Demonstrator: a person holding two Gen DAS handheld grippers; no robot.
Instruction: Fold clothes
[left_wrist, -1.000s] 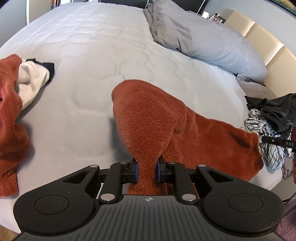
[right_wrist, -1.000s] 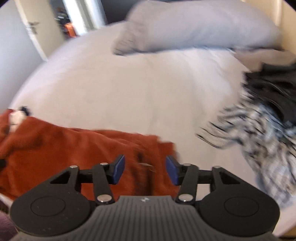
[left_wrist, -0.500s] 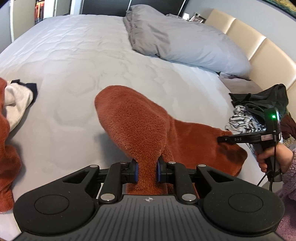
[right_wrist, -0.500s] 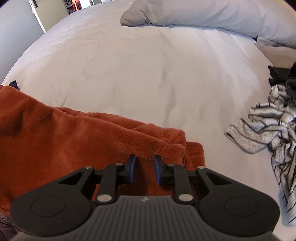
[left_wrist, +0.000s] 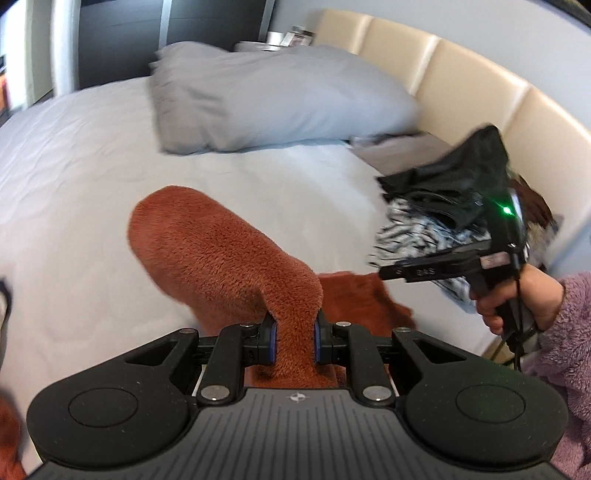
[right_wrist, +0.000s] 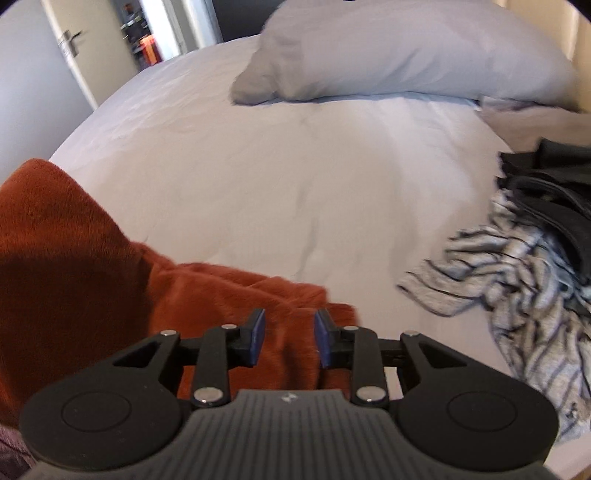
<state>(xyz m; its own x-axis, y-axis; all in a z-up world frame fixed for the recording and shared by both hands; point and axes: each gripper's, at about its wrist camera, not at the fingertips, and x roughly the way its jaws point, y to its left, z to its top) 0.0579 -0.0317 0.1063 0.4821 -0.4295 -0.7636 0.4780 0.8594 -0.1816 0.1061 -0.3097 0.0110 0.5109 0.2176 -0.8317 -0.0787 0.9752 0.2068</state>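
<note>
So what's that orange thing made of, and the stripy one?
The orange garment looks like plush fleece: fuzzy, matte pile that bunches softly in the left gripper. The stripy top looks like thin knit jersey, probably cotton: smooth, limp, finely crumpled.

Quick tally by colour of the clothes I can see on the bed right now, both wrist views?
Rust-orange fleece garment: 1, clamped in the left gripper
Grey-and-white striped garment: 1
Black clothing pile: 1, number of pieces cannot be told
Total: 3 colour groups
At the left view's edges, blurred scraps of more fabric are left uncounted.
</note>
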